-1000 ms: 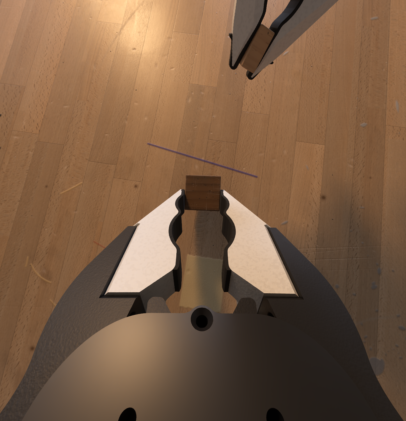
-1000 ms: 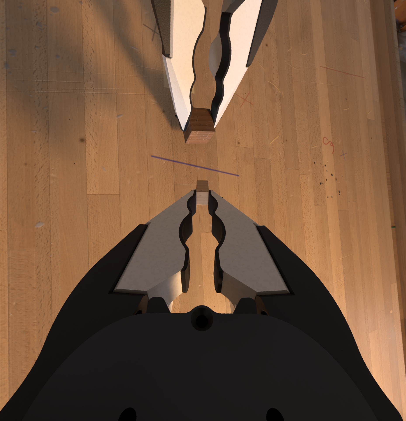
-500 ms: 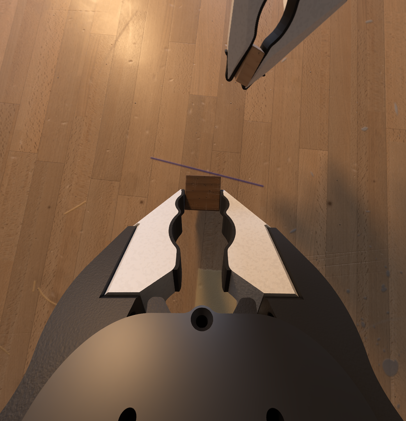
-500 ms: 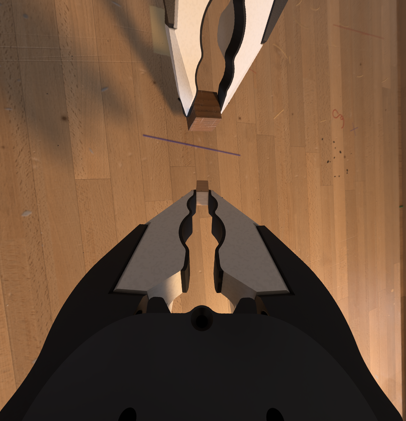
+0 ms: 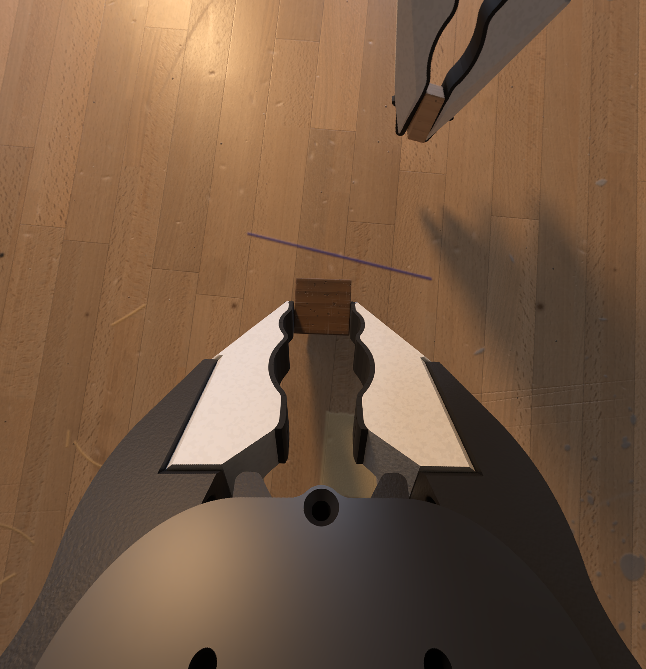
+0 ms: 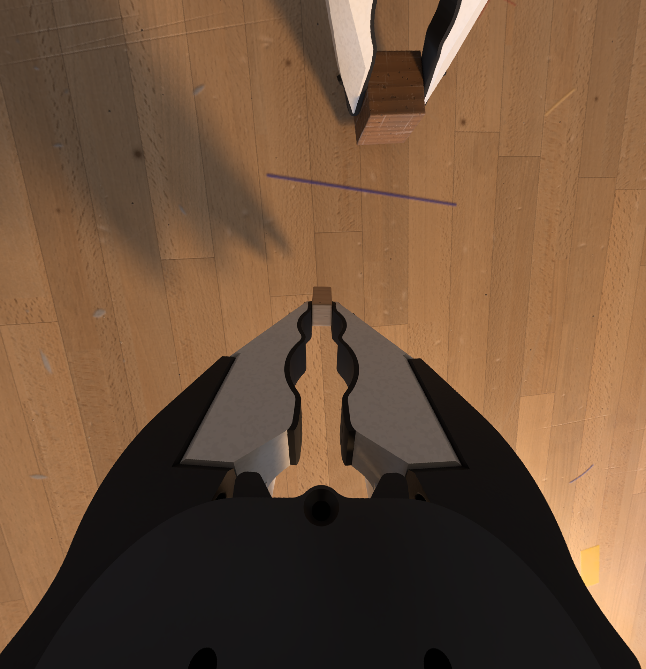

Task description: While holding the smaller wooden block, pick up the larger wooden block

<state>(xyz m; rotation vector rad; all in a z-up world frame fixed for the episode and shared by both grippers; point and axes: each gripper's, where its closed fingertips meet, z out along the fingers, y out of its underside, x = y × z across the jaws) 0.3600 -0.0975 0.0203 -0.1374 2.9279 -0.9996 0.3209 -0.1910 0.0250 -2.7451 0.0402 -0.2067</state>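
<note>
1. Left gripper [image 5: 322,315], white fingers on a dark body: jaws part-way closed, clamped on the larger dark-brown wooden block [image 5: 322,307] at the fingertips.
2. That block is clear of the light wooden plank floor [image 5: 133,181]; its shadow falls on the planks below.
3. Right gripper [image 6: 321,312], grey-white fingers on a black body: jaws narrow, pinching the smaller pale wooden block [image 6: 321,306] at the very tips.
4. Left wrist view: right gripper [image 5: 424,119] at upper right, small block [image 5: 426,116] between its tips.
5. Right wrist view: left gripper [image 6: 388,97] at top, dark block [image 6: 392,97] between its tips.
6. Thin purple line [image 5: 339,256] on the floor, between both grippers.
7. Yellow rectangular patch [image 6: 589,570] on the floor, lower right.
</note>
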